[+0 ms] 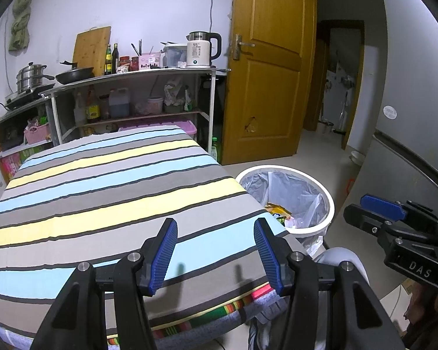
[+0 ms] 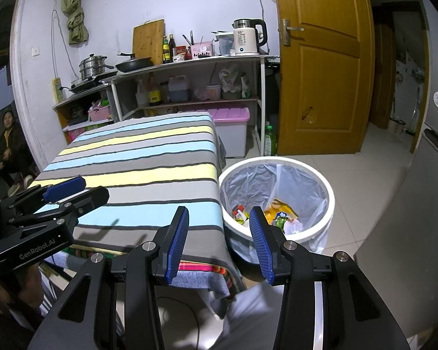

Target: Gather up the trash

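At the far left a person (image 2: 10, 145) crouches by the wall, beyond a low table covered with a striped cloth (image 1: 108, 192). The left gripper (image 1: 216, 252) hangs over the near edge of that cloth, tilted somewhat downward, its blue pads (image 1: 164, 255) spread wide with nothing between them. To its right the right gripper (image 2: 217, 242) takes a similar downward tilt above the table's near right corner, its jaws likewise released and empty. Past that corner, on the tiled floor just beside the table, stands a white round trash bin (image 2: 315, 230) lined with a thin clear bag (image 2: 257, 180). At the bottom of the bag lies the trash (image 2: 280, 214): crumpled wrappers in yellow, orange, green and white, bunched toward the near side. Behind the table a shelf unit (image 1: 131, 73) carries pots and a kettle (image 1: 200, 49), and to the right of it a wooden door (image 1: 265, 67) stands open.
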